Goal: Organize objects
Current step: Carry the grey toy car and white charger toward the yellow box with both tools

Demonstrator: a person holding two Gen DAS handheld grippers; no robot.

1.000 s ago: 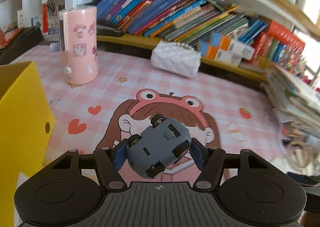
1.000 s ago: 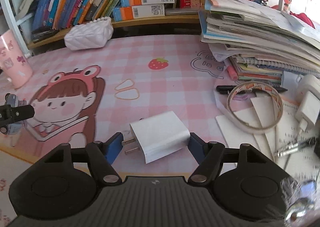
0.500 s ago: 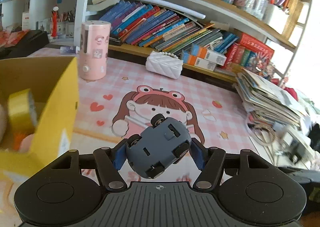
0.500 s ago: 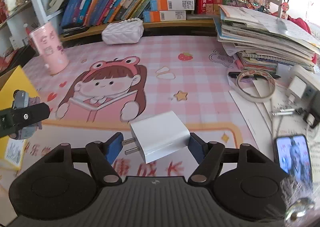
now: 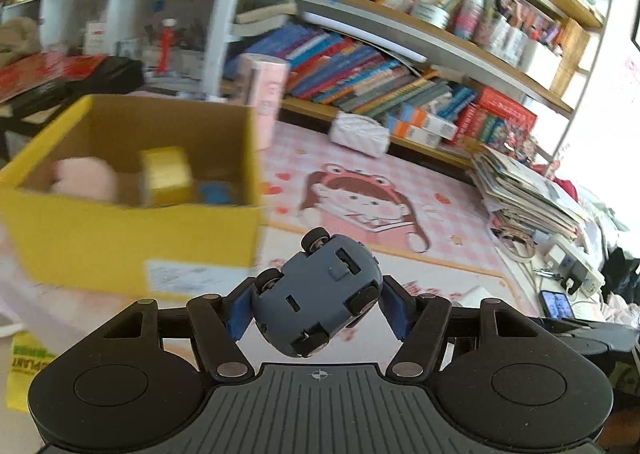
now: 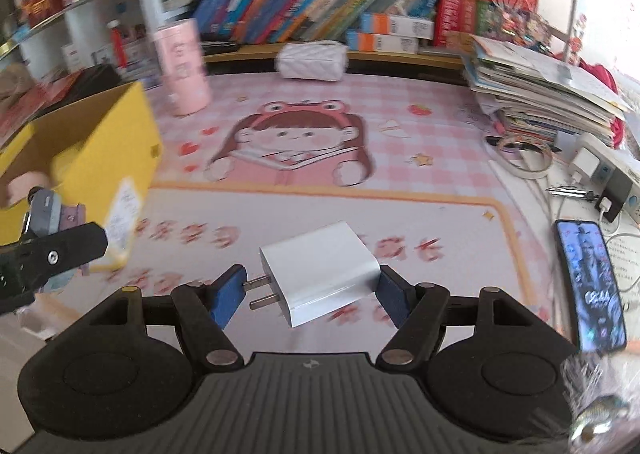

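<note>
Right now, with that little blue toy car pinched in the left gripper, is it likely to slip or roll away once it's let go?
The toy car looks rigid, small, probably light. Its rounded body may slip. Landing on its wheels, it would likely roll.

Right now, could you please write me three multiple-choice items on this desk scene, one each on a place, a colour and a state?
1. Where is the yellow roll of tape?
A. inside the yellow box
B. on the bookshelf
C. on the paper stack

2. What colour is the toy car?
A. red
B. grey-blue
C. green

3. How does the right gripper stand?
A. open and empty
B. shut on a phone
C. shut on the white charger

Key:
1 A, the yellow roll of tape lies in the yellow box.
2 B, the toy car in the left gripper is grey-blue.
3 C, the right gripper clamps the white charger.
</note>
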